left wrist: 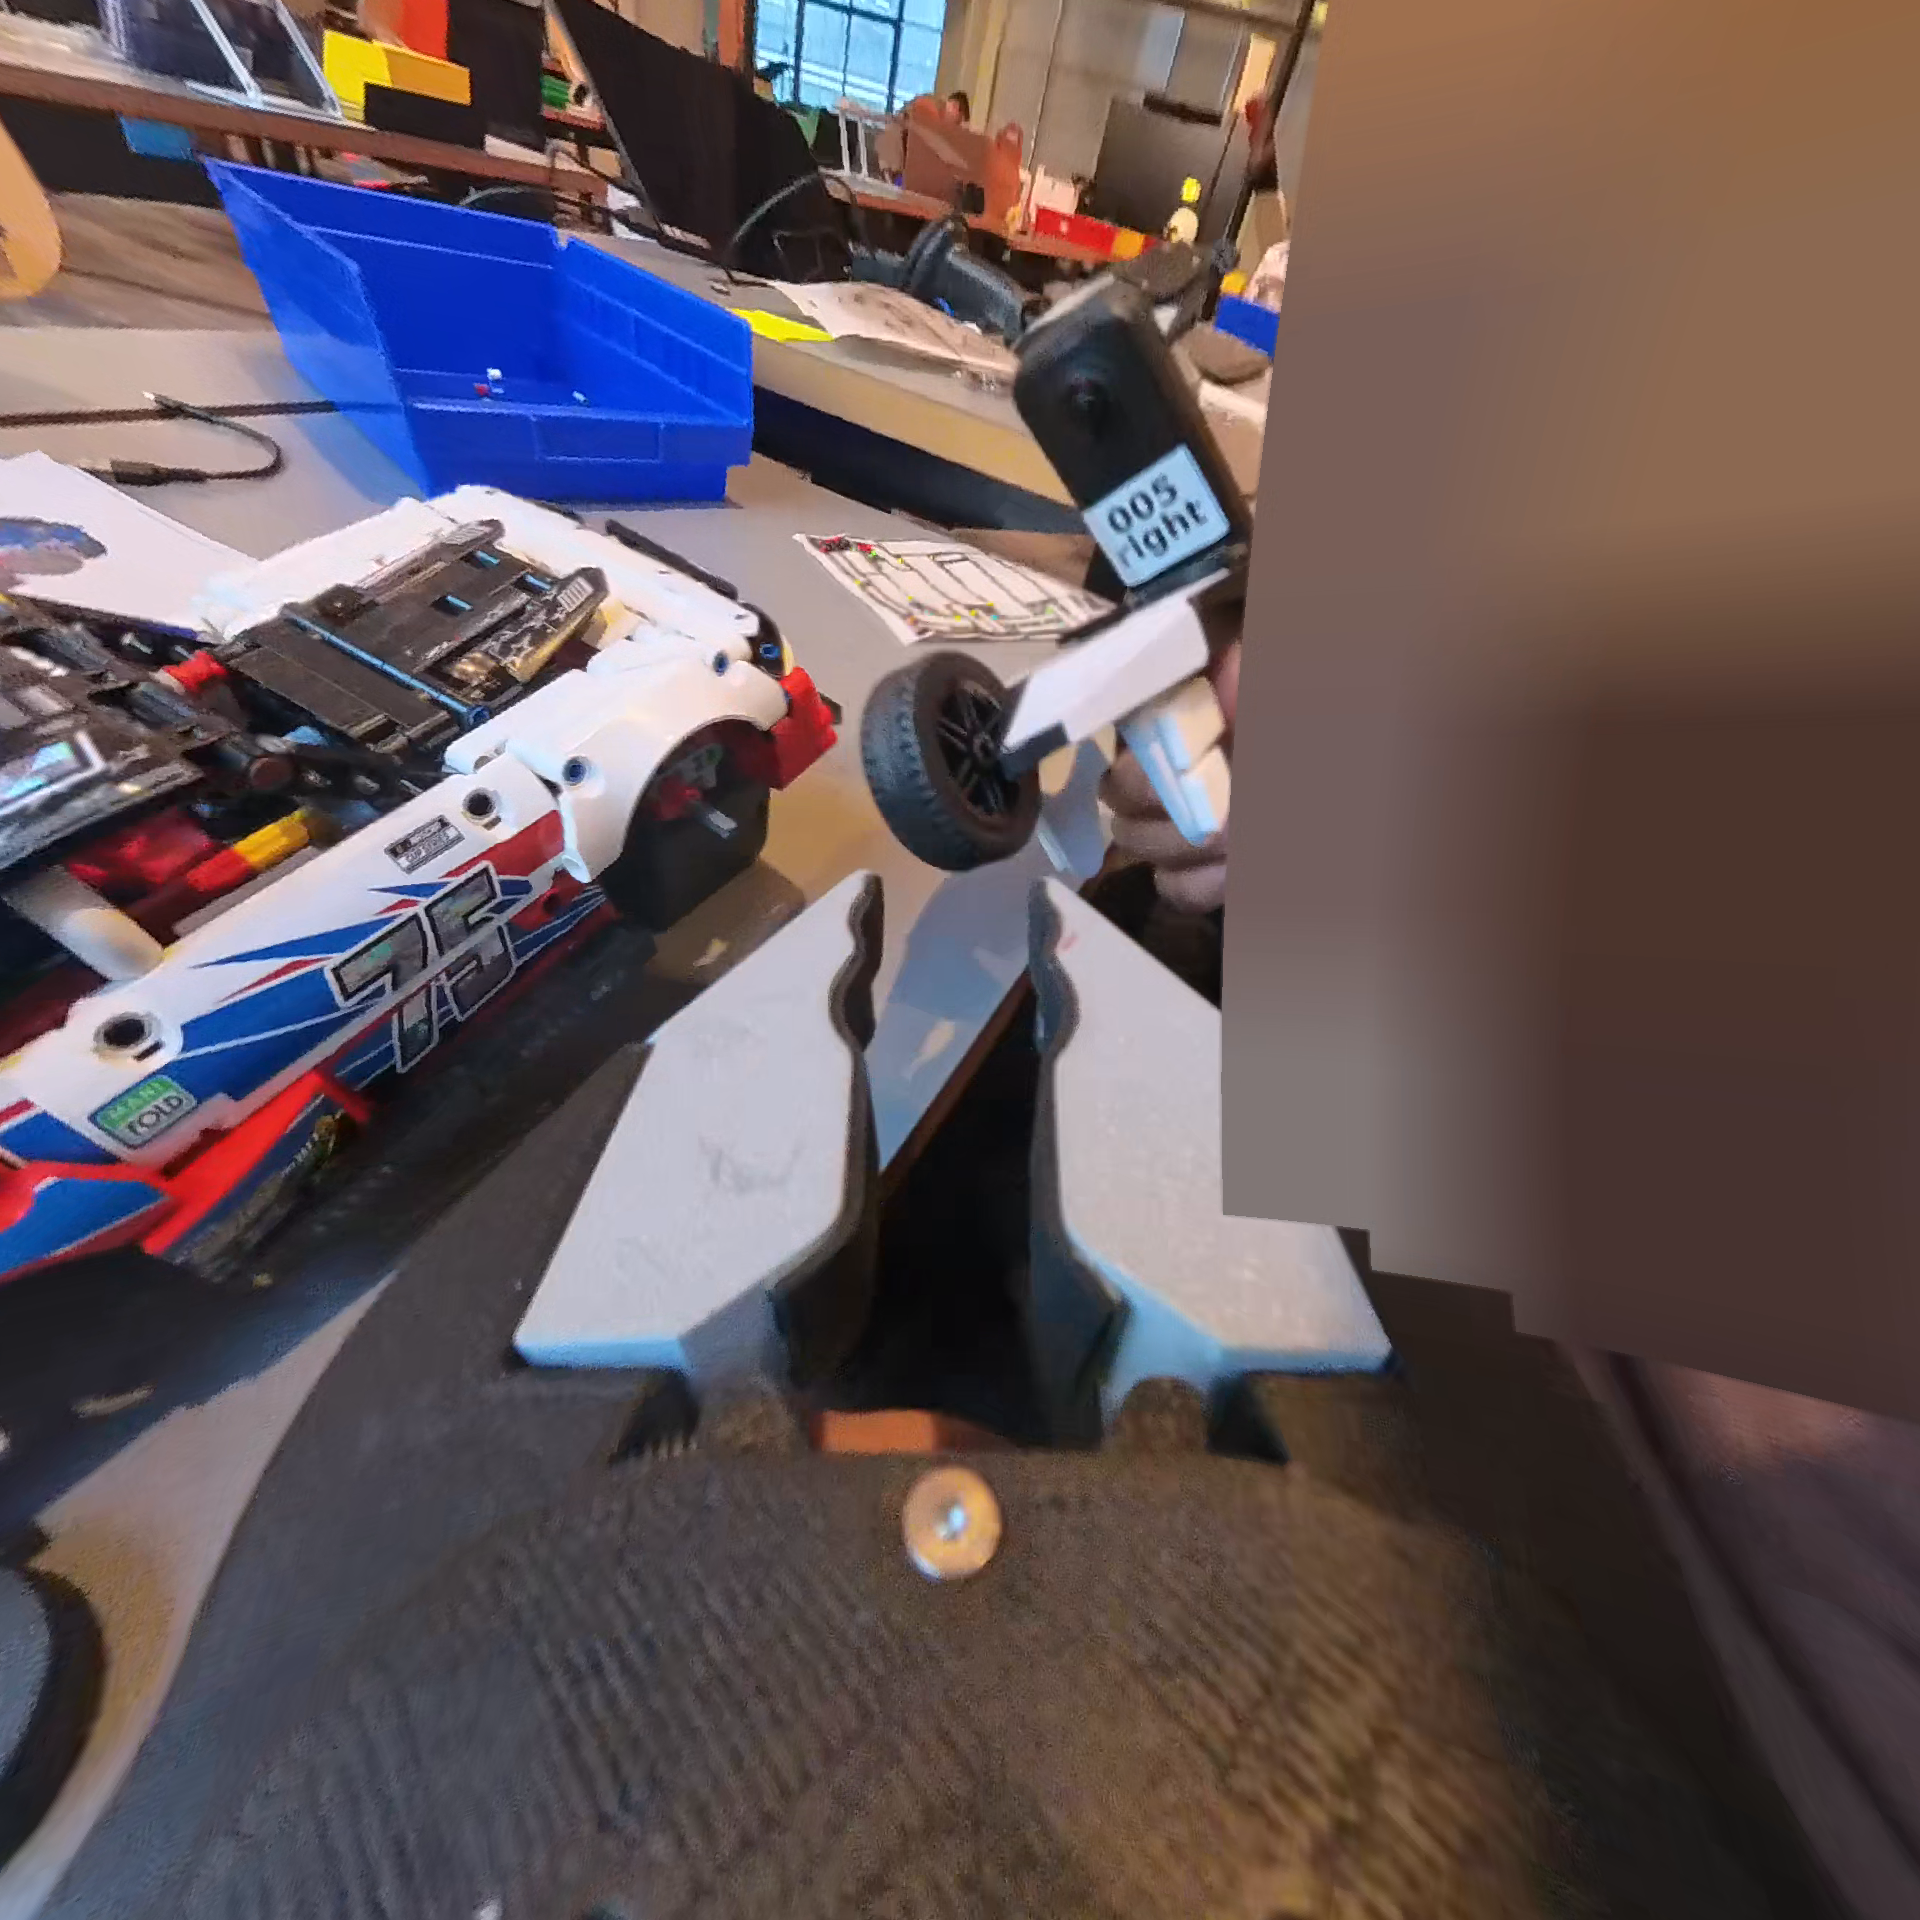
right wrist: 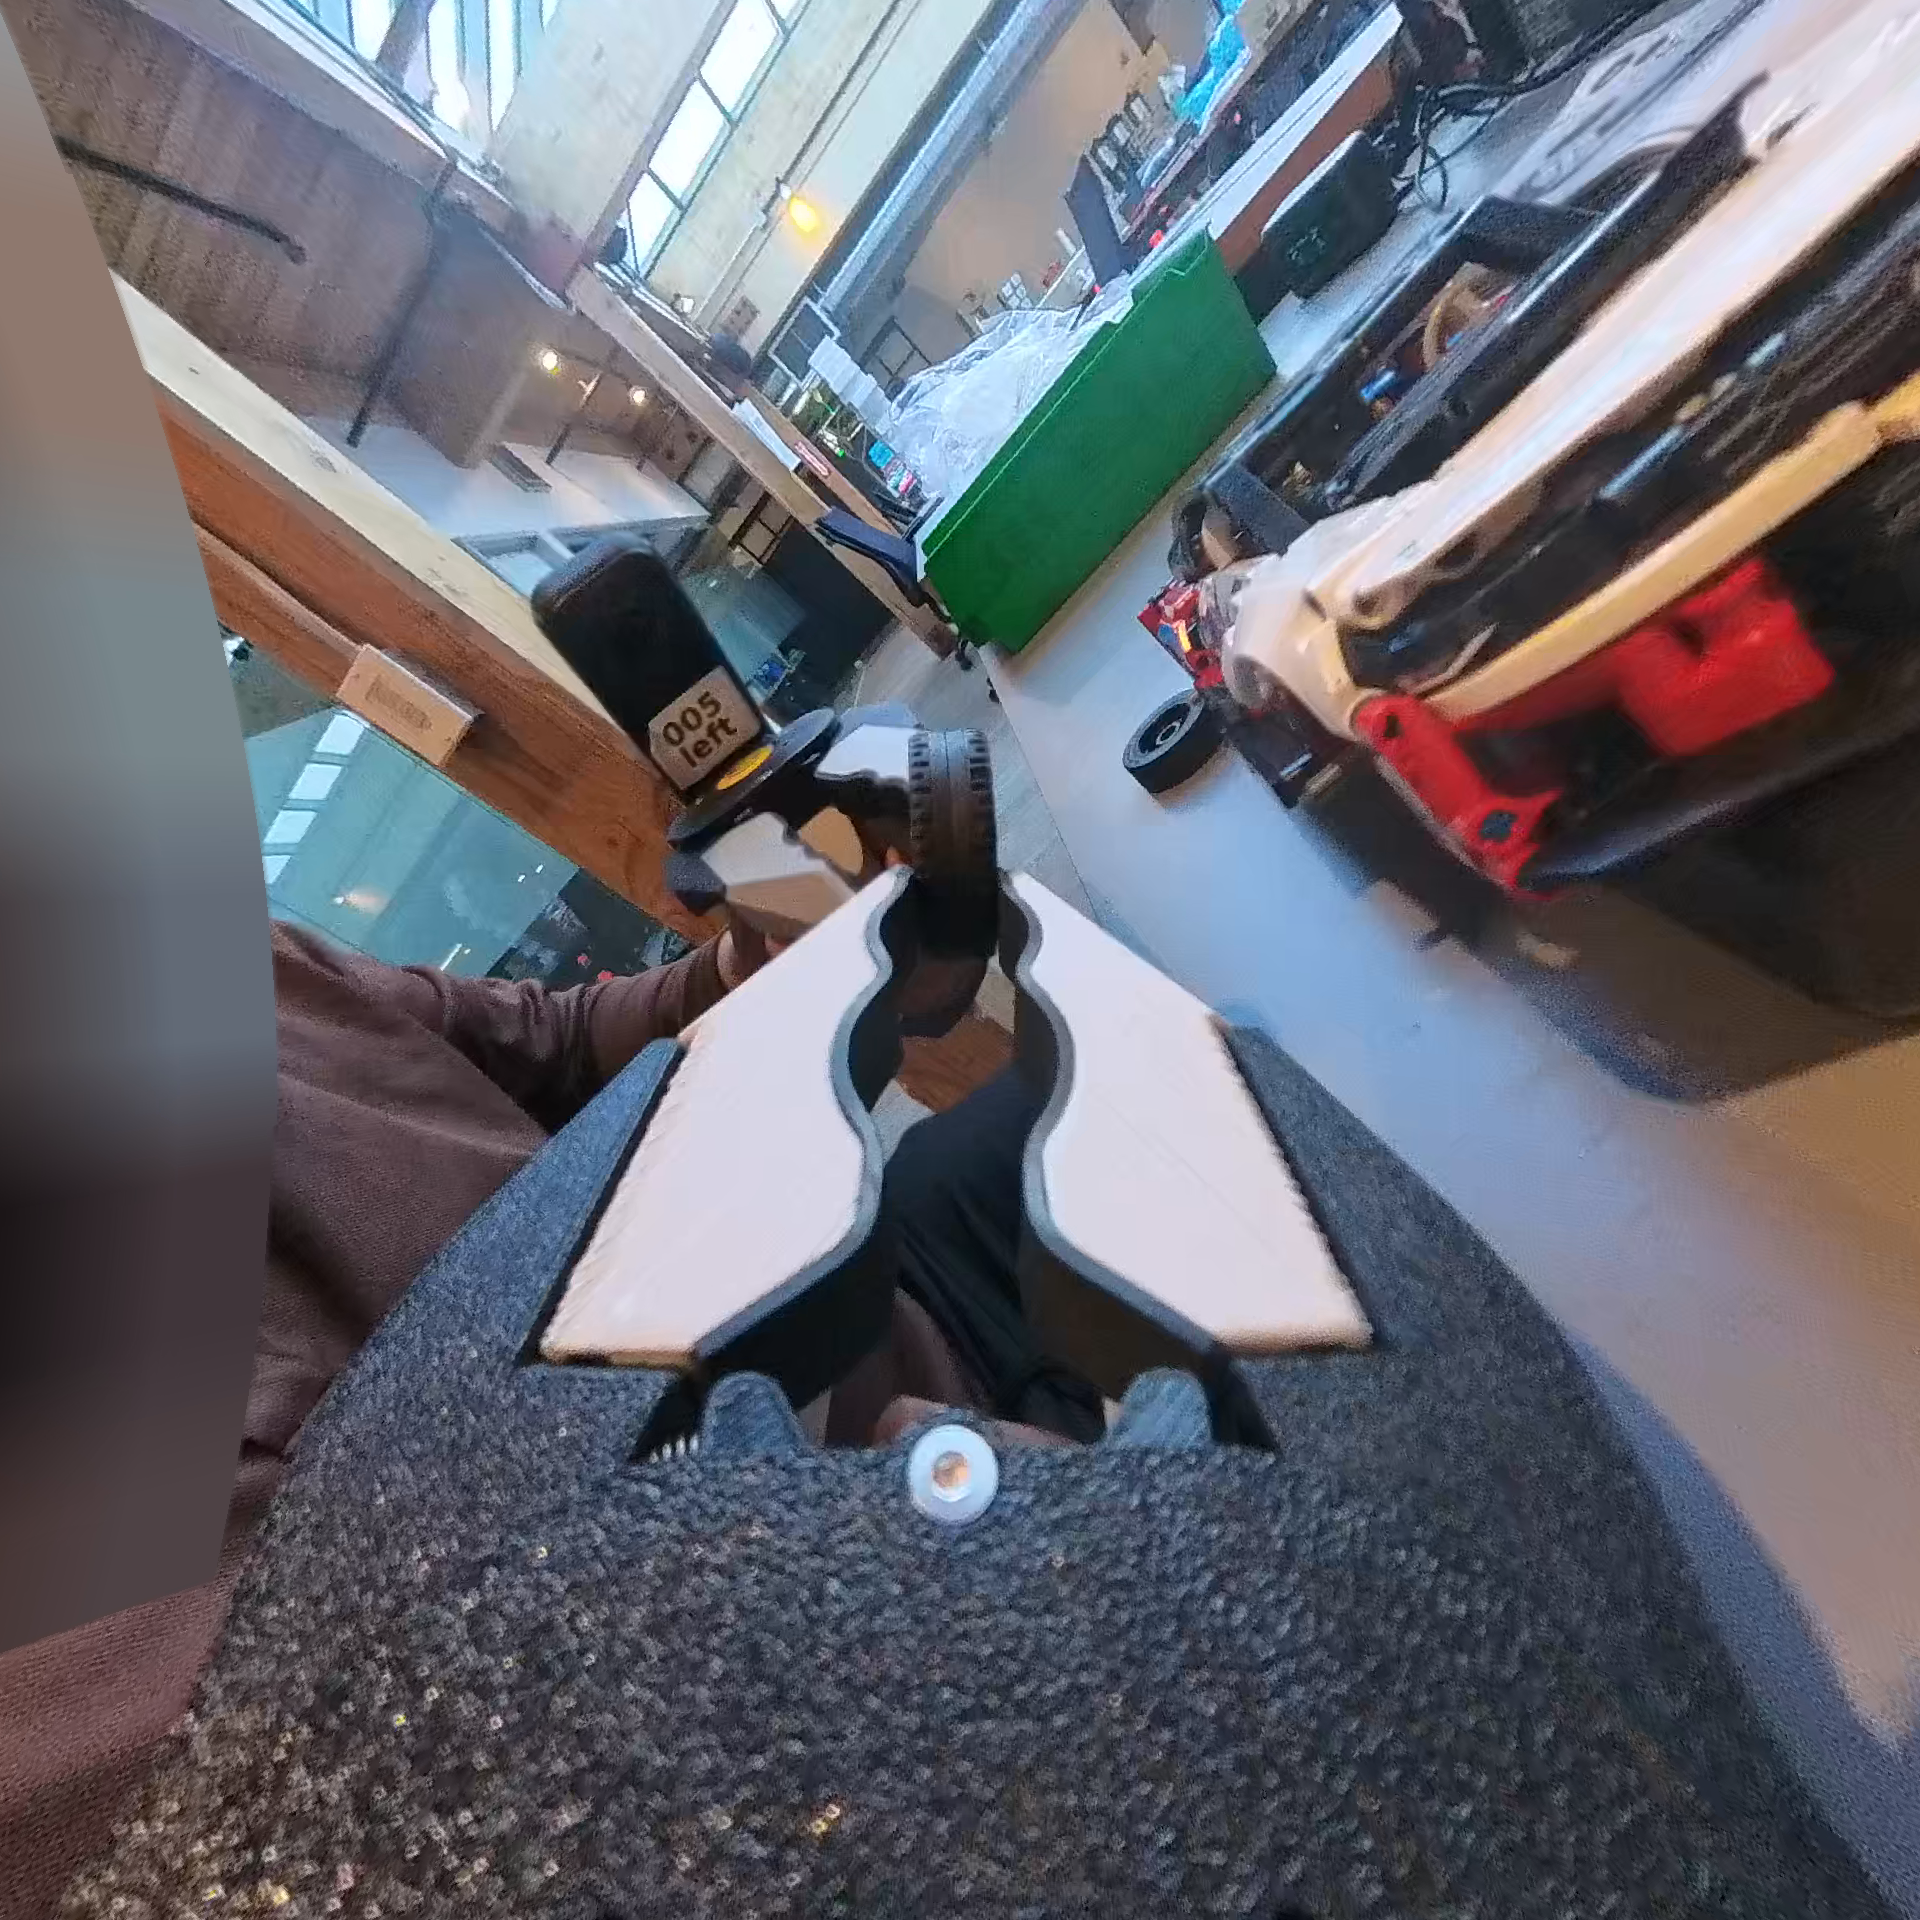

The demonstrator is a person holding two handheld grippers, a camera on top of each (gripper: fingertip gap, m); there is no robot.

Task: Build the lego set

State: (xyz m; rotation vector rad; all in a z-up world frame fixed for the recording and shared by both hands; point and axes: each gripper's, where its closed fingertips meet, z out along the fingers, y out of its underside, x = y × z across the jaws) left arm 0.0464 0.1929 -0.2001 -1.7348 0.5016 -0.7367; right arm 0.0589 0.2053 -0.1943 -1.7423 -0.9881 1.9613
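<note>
A white, blue and red lego race car sits on the grey table. Its wheel arch nearest me has no wheel and shows a bare axle. My right gripper is shut on a black wheel, held edge-on between its fingertips. In the left wrist view that wheel hangs in the air just right of the empty arch. My left gripper is open and empty, low over the table in front of the held wheel. A second loose black wheel lies on the table by the car.
A blue bin with a few tiny parts stands behind the car. A printed sheet lies behind the held wheel, and a booklet and a cable at the left. A green bin stands farther along the table. My two grippers' fingertips are within a few centimetres of each other.
</note>
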